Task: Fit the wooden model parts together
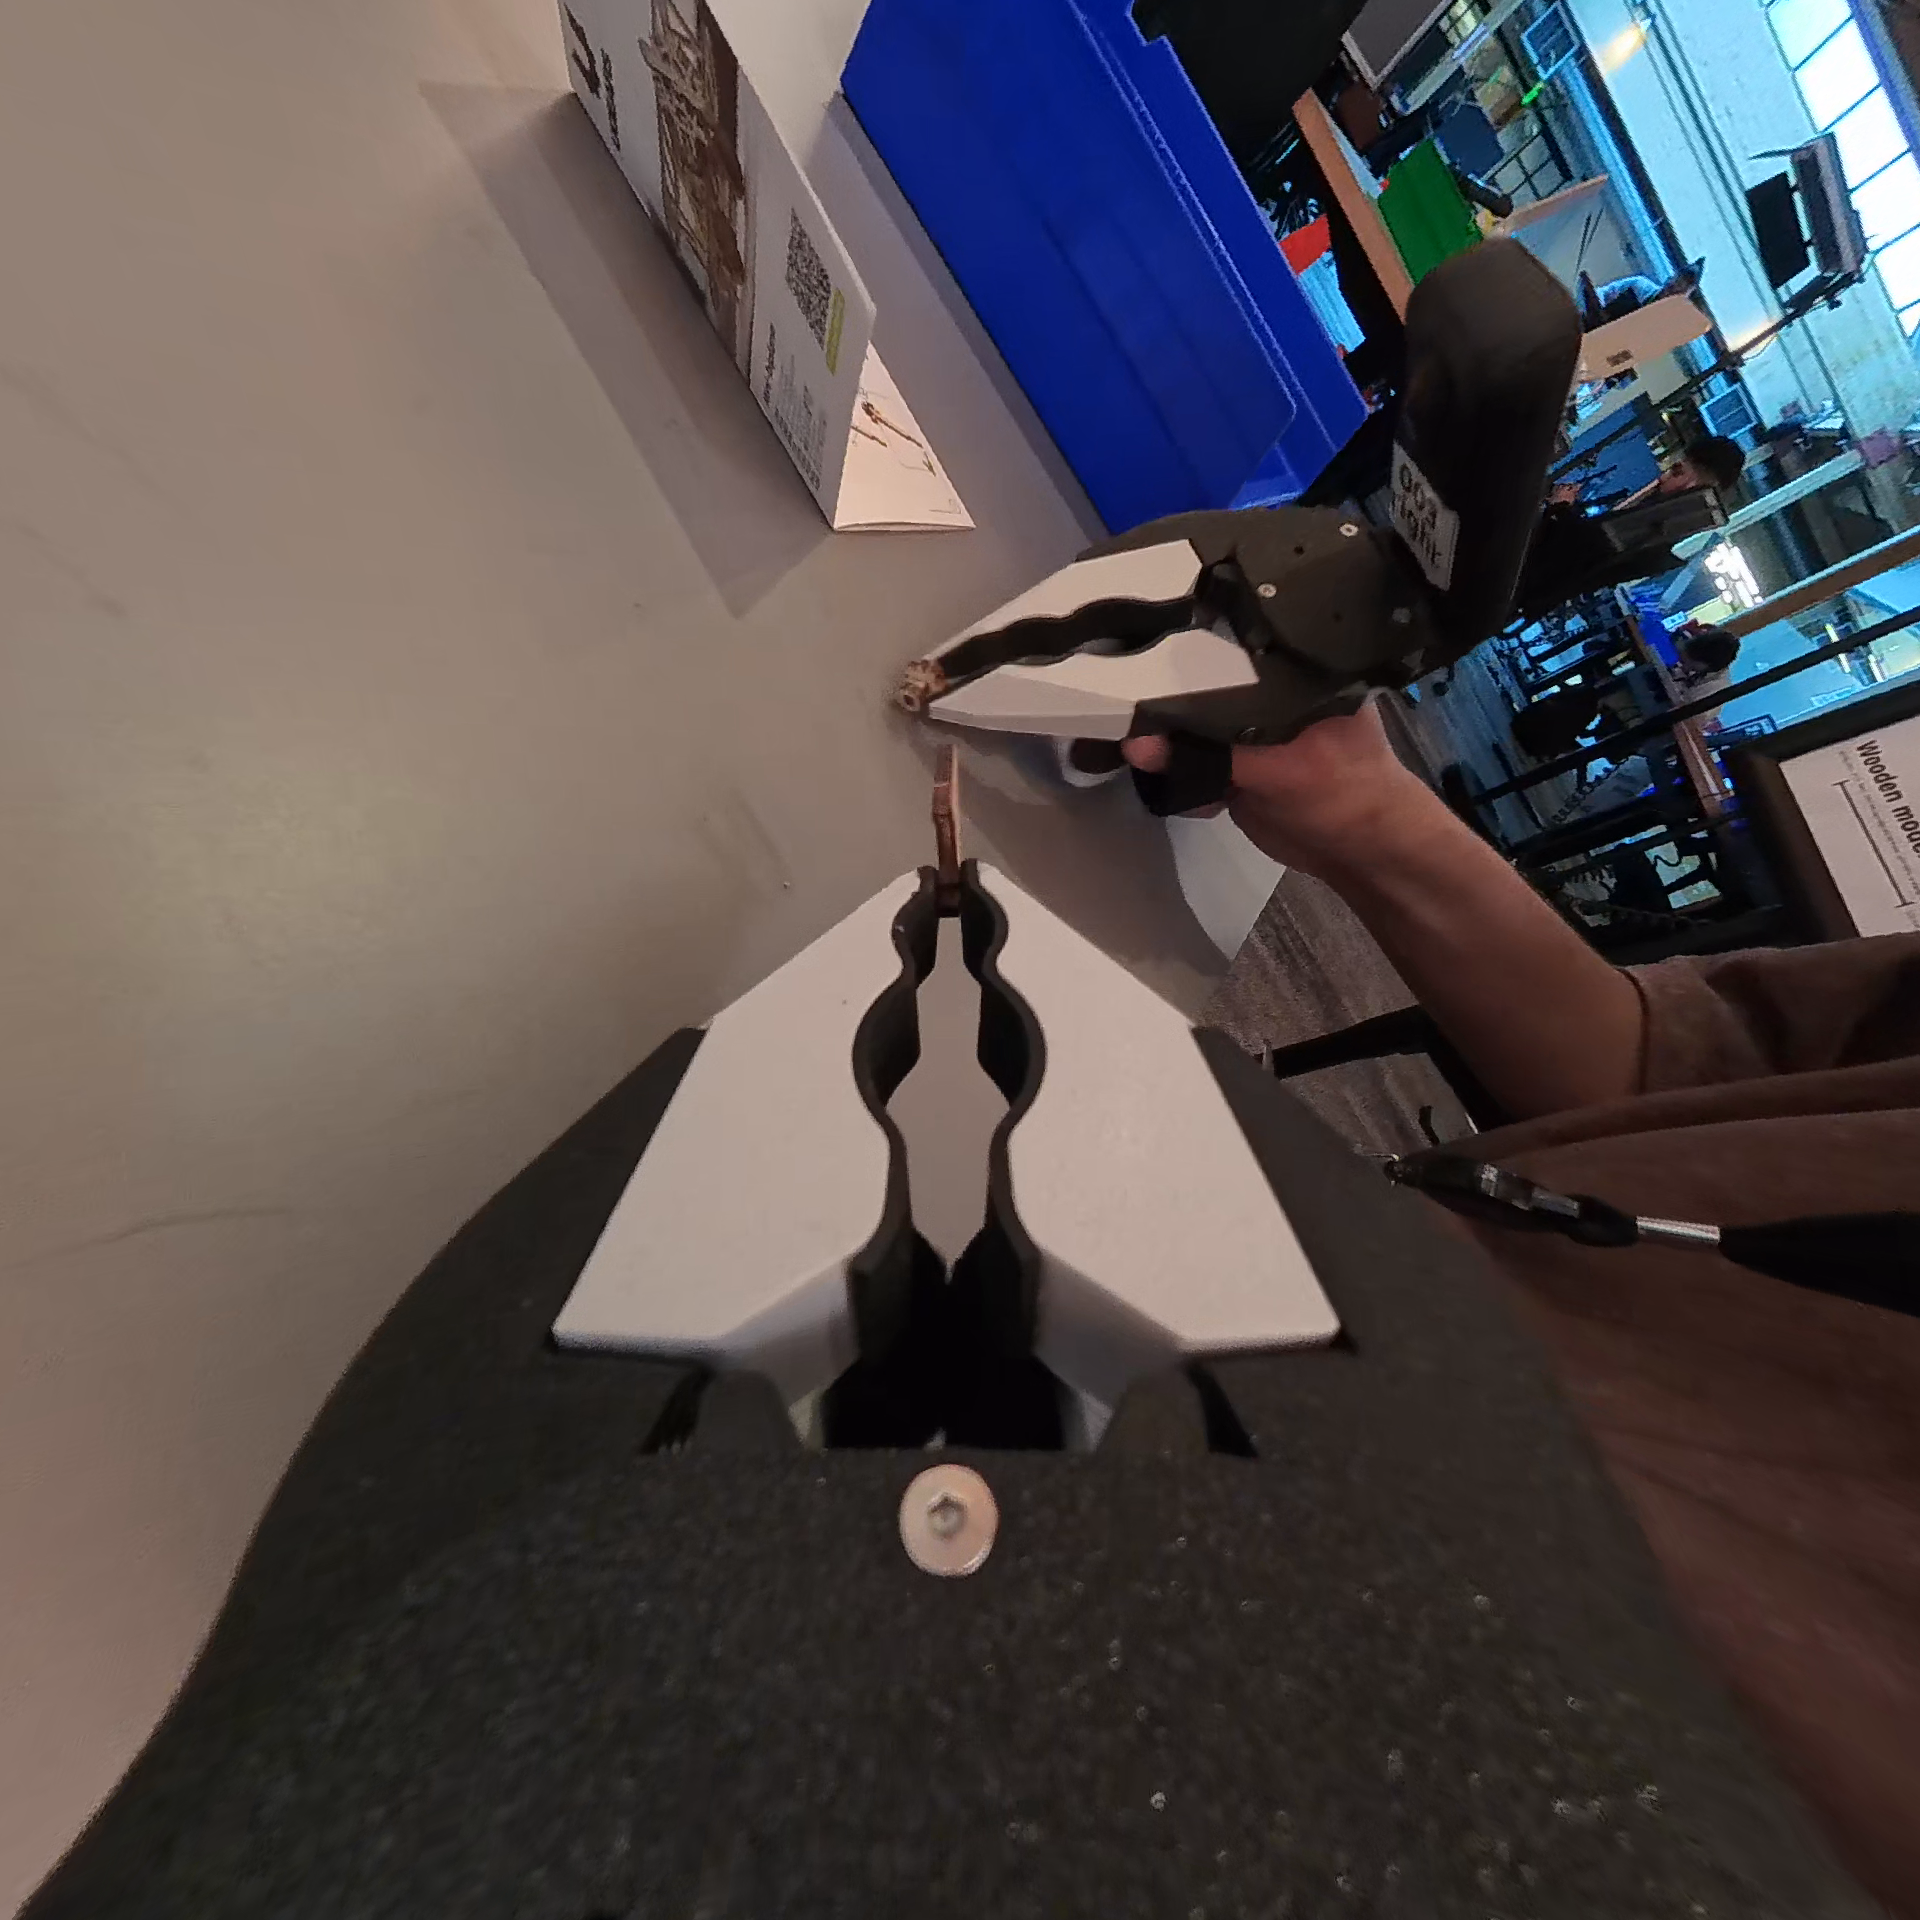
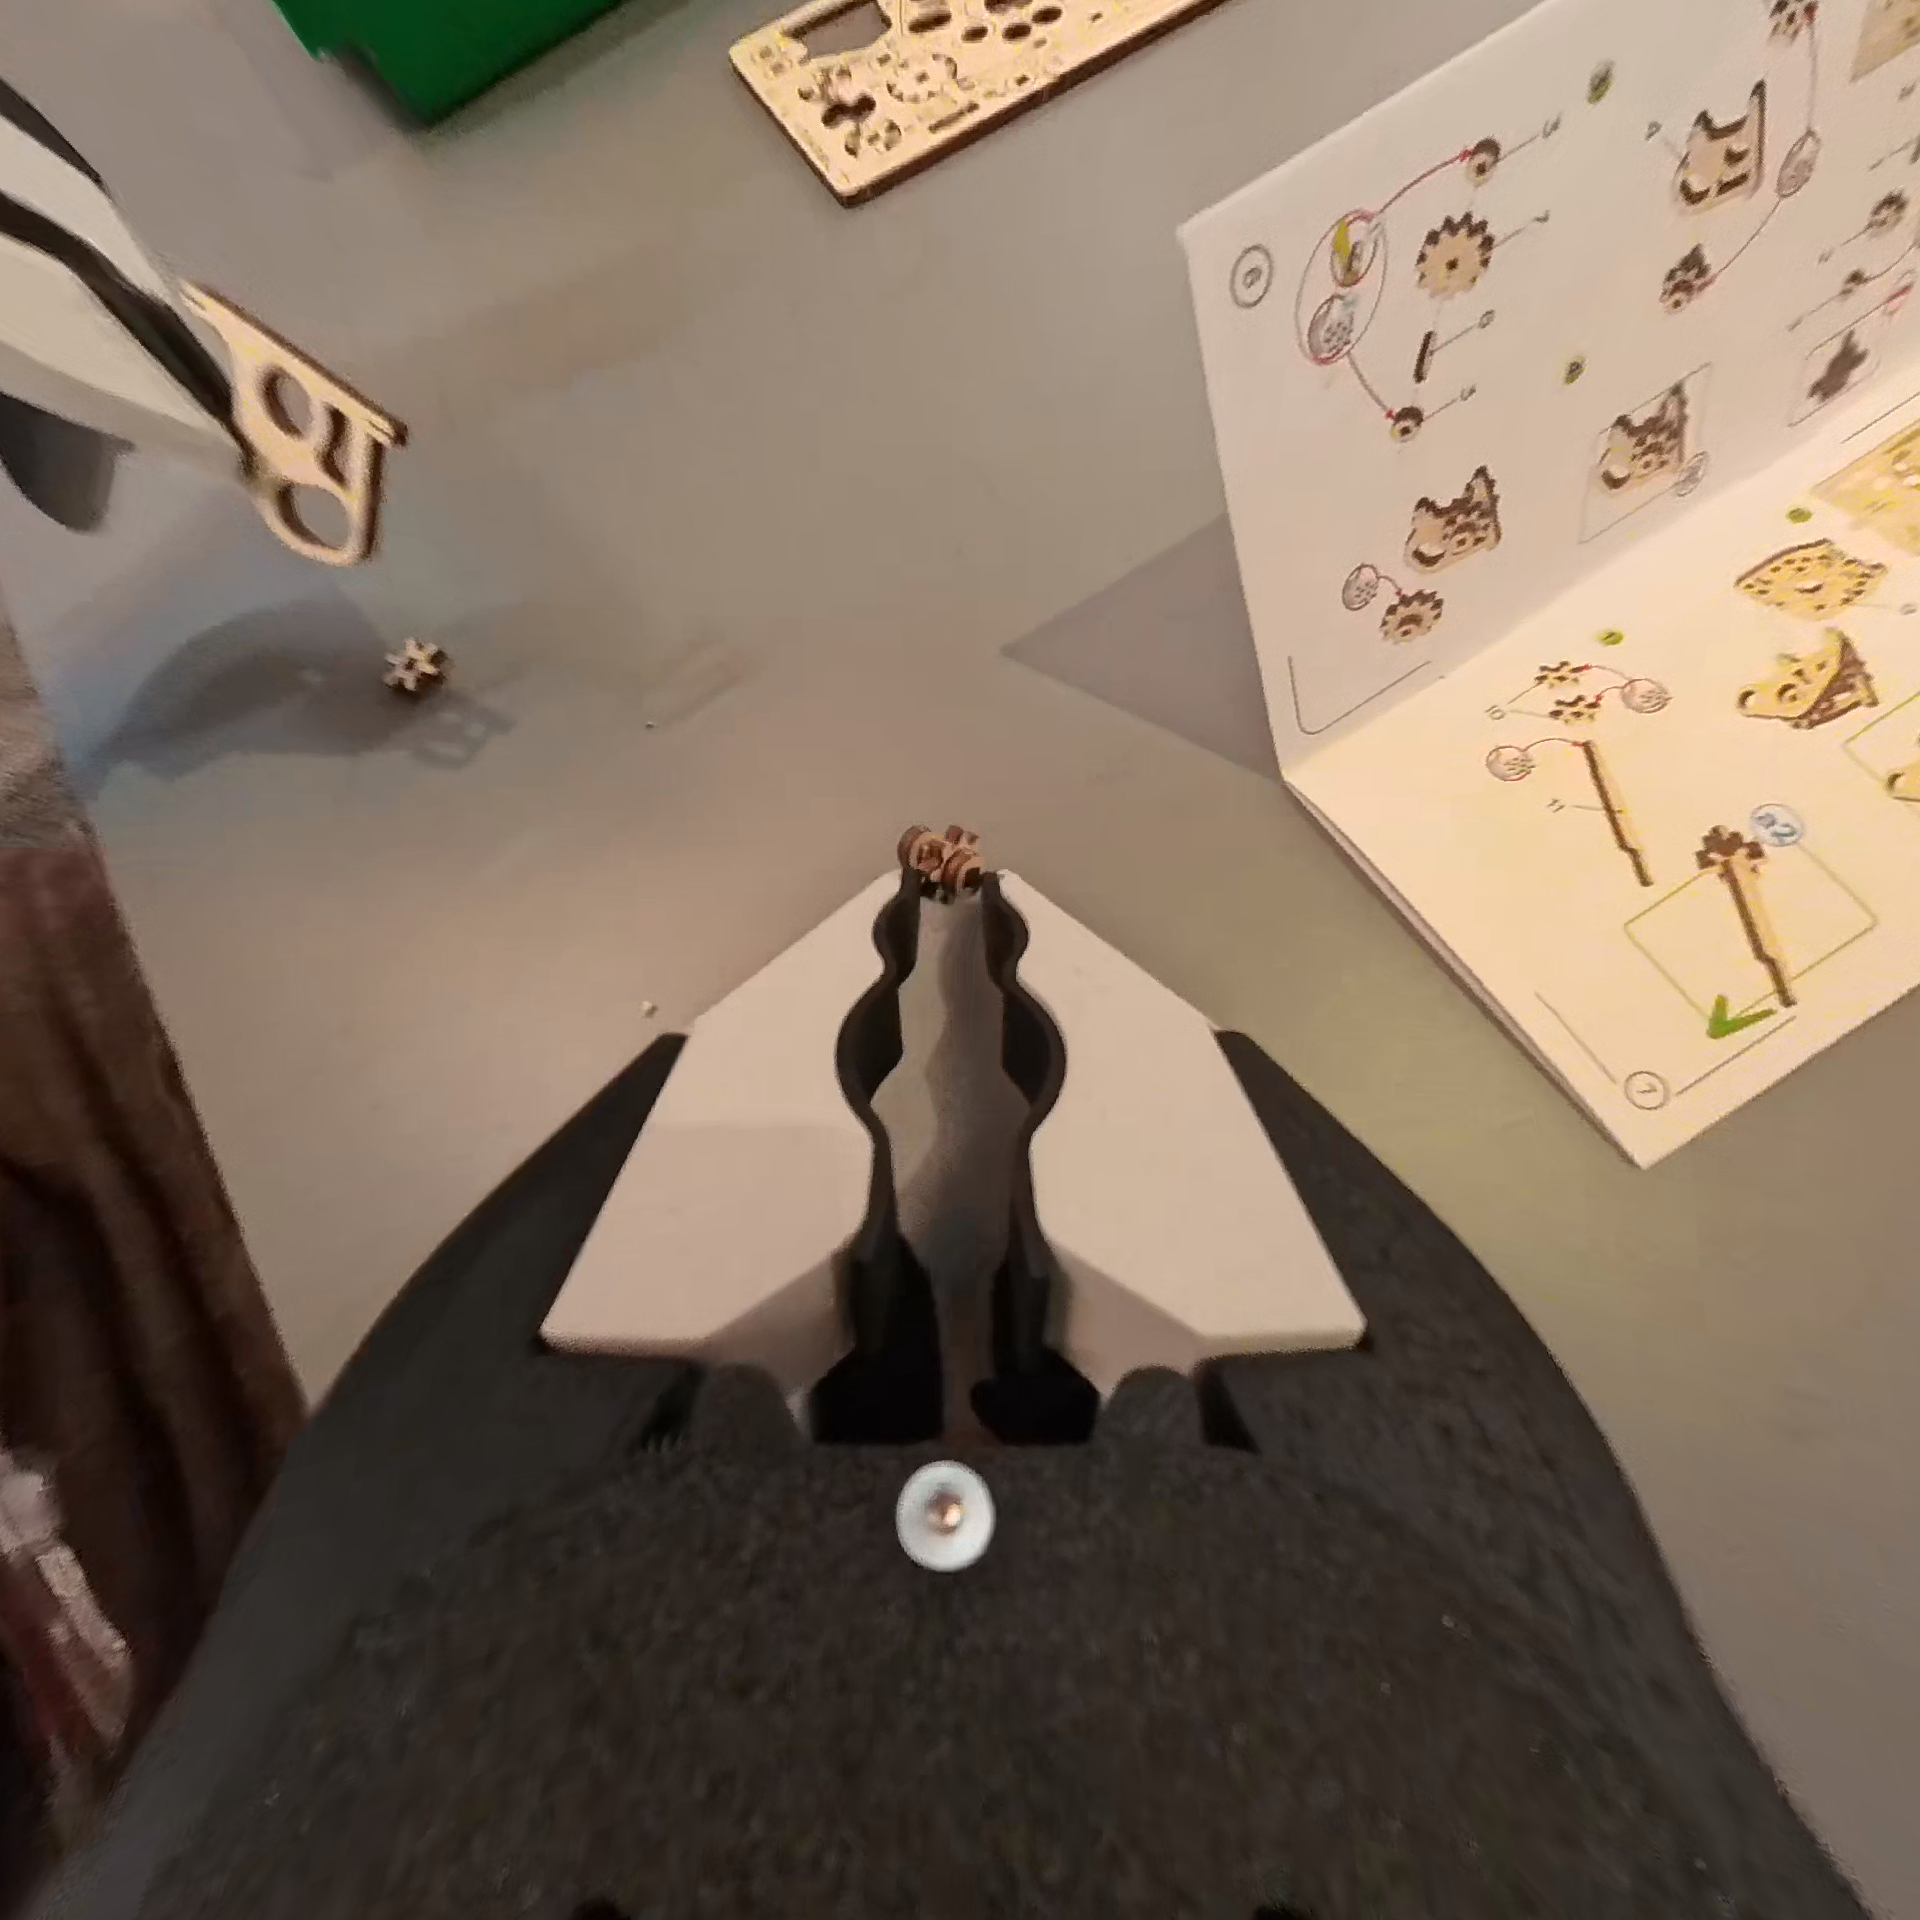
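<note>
My left gripper point(image 1: 940, 891) is shut on a flat wooden plate point(image 1: 945, 821), seen edge-on here. In the right wrist view the plate point(image 2: 312, 457) shows round holes and hangs from the left gripper point(image 2: 220, 416) above the table at upper left. My right gripper point(image 2: 948, 883) is shut on a small wooden gear piece point(image 2: 940, 850) at its tips. In the left wrist view the right gripper point(image 1: 930, 694) holds that gear piece point(image 1: 916, 694) just beyond the plate's far end, slightly apart from it. A loose small gear point(image 2: 414, 665) lies on the grey table point(image 2: 727, 468).
An open instruction booklet point(image 2: 1558, 623) stands at the right. A punched wooden sheet point(image 2: 966, 94) and a green box point(image 2: 447, 52) lie at the far edge. A blue bin point(image 1: 1091, 260) and the booklet's cover point(image 1: 727, 229) stand beyond the grippers. A person's hand point(image 1: 1299, 790) holds the right gripper. Spacing between my two grippers at the tips: around 12 centimeters.
</note>
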### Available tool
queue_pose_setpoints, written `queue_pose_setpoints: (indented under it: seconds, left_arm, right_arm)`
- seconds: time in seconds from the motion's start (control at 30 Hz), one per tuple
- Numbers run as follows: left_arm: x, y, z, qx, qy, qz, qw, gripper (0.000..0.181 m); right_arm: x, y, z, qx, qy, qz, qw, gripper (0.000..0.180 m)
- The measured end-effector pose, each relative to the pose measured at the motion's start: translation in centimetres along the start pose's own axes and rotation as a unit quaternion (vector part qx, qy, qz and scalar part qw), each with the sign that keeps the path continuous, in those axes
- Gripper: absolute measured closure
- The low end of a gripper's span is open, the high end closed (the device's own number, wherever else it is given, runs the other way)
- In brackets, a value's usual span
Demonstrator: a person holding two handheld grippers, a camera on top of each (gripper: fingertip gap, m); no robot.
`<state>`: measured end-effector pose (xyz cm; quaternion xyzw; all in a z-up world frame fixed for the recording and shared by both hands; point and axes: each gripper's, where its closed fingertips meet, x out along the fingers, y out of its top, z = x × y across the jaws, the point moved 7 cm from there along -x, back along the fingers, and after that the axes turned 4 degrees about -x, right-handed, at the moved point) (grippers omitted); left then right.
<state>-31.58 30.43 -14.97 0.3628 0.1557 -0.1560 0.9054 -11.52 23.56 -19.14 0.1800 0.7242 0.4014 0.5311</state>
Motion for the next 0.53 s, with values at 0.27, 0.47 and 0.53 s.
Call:
queue_pose_setpoints:
  seconds: [0.27,0.47,0.53]
  left_arm:
    - [1.4,0.1,0.2,-0.023,0.008,0.019,1.0,0.18]
    - [2.7,-0.2,0.6,-0.059,-0.016,0.016,0.998,0.18]
    - [2.9,-0.3,0.9,-0.074,-0.029,0.019,0.997,0.179]
  right_arm:
    - [-2.1,4.8,-5.7,-0.138,-0.053,0.145,0.978,0.169]
    - [-1.0,4.7,-8.3,-0.27,-0.148,0.118,0.944,0.169]
    - [-0.7,4.7,-8.7,-0.285,-0.154,0.11,0.94,0.169]
